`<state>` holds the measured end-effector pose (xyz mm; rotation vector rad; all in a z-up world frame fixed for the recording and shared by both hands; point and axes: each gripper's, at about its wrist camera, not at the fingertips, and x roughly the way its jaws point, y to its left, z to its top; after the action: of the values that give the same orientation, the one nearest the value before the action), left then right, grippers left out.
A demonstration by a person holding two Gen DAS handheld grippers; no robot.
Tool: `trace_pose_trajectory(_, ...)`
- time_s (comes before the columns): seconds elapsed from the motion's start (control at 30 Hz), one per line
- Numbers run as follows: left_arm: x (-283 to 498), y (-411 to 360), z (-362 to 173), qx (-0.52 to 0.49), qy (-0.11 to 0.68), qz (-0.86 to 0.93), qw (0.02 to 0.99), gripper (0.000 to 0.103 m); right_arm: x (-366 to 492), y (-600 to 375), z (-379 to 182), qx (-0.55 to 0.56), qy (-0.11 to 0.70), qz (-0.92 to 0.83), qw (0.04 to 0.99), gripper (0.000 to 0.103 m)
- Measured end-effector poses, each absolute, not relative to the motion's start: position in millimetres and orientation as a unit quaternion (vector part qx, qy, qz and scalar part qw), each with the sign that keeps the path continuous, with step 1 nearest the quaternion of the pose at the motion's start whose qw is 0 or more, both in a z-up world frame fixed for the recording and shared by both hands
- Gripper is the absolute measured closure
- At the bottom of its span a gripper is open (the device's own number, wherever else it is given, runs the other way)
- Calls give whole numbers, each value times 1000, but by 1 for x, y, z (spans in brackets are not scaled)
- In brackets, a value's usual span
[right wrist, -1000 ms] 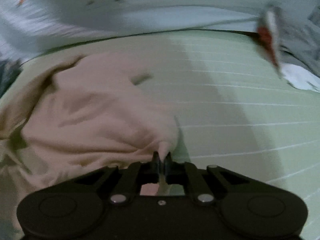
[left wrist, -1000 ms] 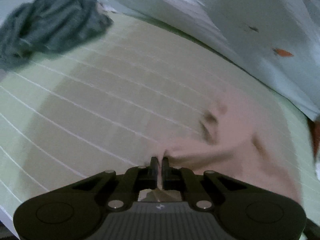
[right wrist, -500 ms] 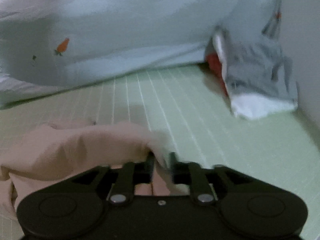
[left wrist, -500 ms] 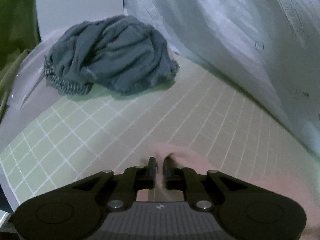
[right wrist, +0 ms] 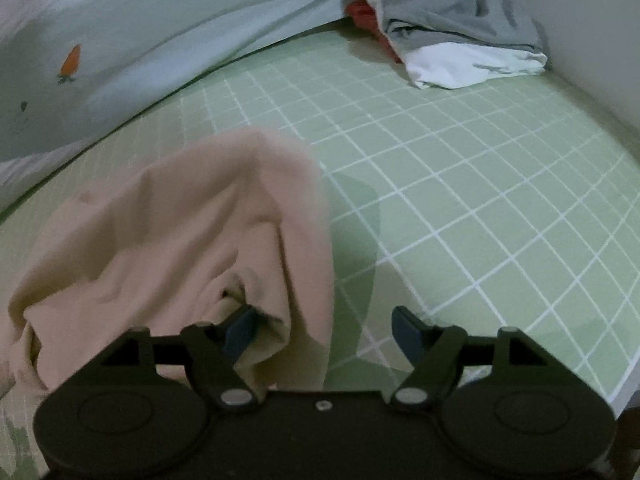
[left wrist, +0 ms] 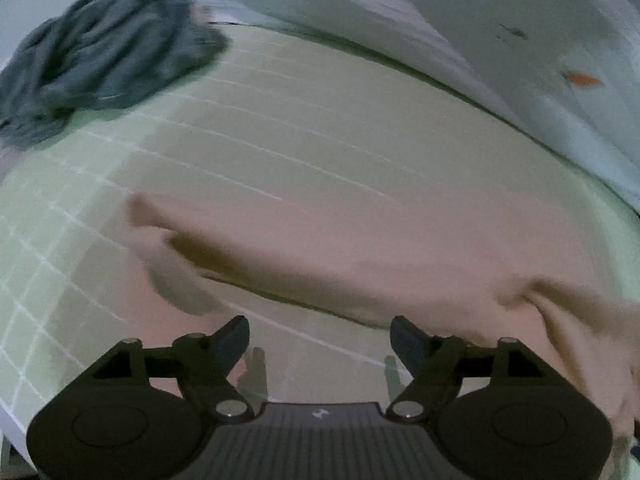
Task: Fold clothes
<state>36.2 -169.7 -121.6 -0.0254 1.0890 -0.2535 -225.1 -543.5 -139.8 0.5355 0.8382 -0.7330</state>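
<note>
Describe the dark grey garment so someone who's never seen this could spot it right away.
On the green grid mat, look to its far left corner in the left wrist view. The dark grey garment lies there crumpled, apart from the pink garment; it is the only dark cloth.

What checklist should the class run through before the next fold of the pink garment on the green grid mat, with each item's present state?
1. Left claw released: ok, opening, only mat between its fingers.
2. Right claw released: ok, opening; cloth lies against its left finger without being pinched.
3. Pink garment flat: not ok, bunched and creased.
4. Garment on the green mat: ok.
5. Dark grey clothes clear of the garment: ok, apart at the mat's far corner.
6. Grey and white pile clear: ok, far corner.
</note>
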Motion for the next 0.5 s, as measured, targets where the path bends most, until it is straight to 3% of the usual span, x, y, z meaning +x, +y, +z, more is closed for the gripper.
trace_pose_trajectory(0.5,1,-205,-134,62,534,-183,823,18,-234,-522,-143,232,411,-311,825,27)
